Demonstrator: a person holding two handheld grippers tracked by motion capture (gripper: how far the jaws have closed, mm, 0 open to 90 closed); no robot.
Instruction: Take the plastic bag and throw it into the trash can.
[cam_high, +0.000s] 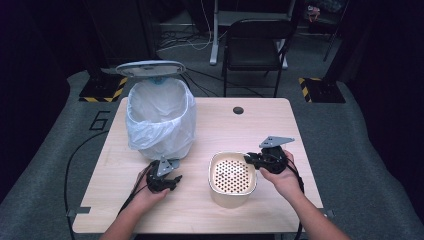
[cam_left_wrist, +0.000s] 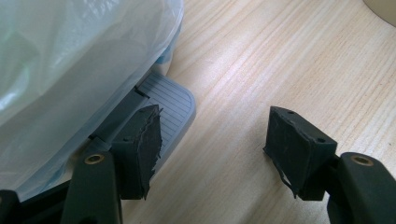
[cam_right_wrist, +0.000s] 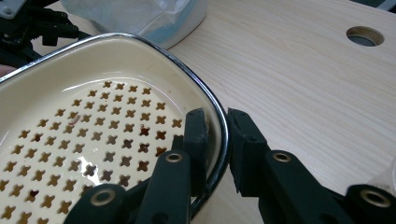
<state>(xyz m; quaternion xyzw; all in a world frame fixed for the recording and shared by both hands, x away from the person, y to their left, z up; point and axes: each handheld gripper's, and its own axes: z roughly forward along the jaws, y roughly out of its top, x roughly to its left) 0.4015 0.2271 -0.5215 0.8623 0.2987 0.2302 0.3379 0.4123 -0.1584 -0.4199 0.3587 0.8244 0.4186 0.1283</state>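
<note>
Right gripper (cam_right_wrist: 215, 154) clamped on cream perforated container (cam_high: 231, 175) rim, left gripper (cam_left_wrist: 215, 149) spread open beside bin pedal (cam_left_wrist: 170, 100), low on table (cam_high: 280, 130)

A lab-like recording room: dark curtains, hazard-striped stand bases (cam_high: 102, 93), floor cables (cam_high: 186, 42).

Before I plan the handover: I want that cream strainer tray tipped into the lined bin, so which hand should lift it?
Right. The right gripper is shut on the tray's rim. The left gripper stands open over the bin's pedal, beside the lined bin, holding nothing.
</note>
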